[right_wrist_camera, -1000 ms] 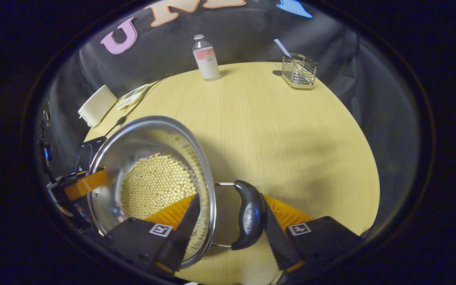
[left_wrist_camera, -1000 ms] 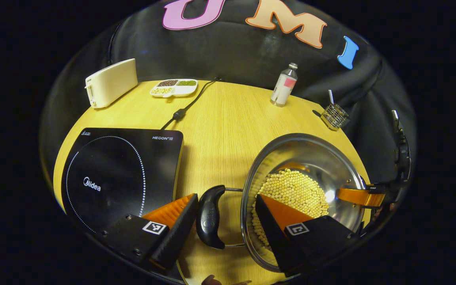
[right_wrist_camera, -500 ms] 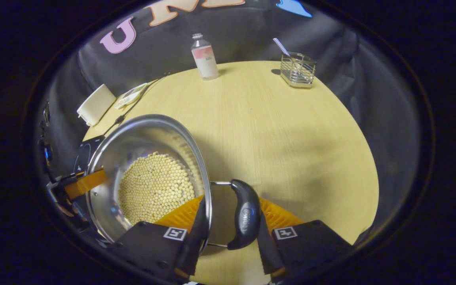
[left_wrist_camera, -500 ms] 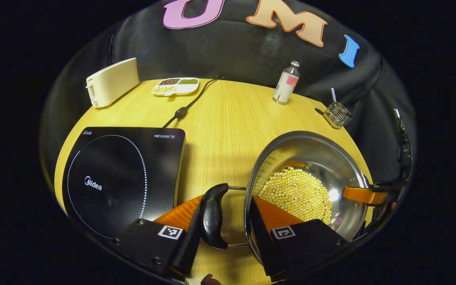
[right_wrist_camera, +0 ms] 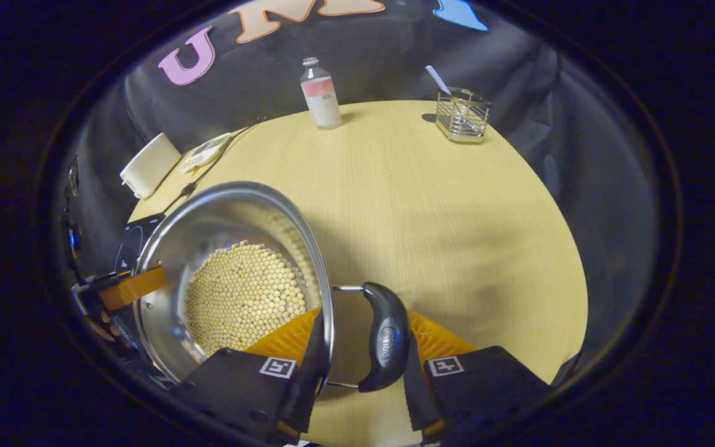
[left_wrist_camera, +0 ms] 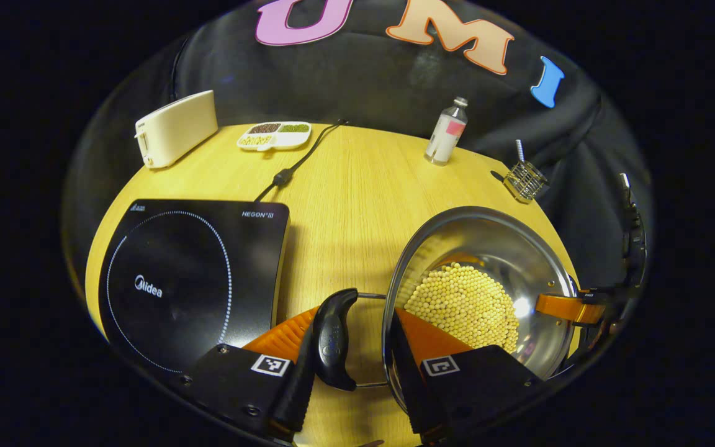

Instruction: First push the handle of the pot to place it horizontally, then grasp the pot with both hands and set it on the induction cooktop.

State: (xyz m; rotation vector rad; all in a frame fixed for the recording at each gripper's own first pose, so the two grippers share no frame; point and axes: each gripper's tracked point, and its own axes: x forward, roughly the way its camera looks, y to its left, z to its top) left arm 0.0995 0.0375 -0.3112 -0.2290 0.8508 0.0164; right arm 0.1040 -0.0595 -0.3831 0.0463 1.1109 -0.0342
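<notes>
At the table's (left_wrist_camera: 345,186) near edge, each claw, left (left_wrist_camera: 351,347) and right (right_wrist_camera: 357,354), apparently grips a pot (left_wrist_camera: 488,248) handle.

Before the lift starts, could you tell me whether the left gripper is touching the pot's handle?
Touching. In the left gripper view, the left gripper straddles the pot's handle: one finger presses the handle's outer side, the other sits inside the rim.
</notes>
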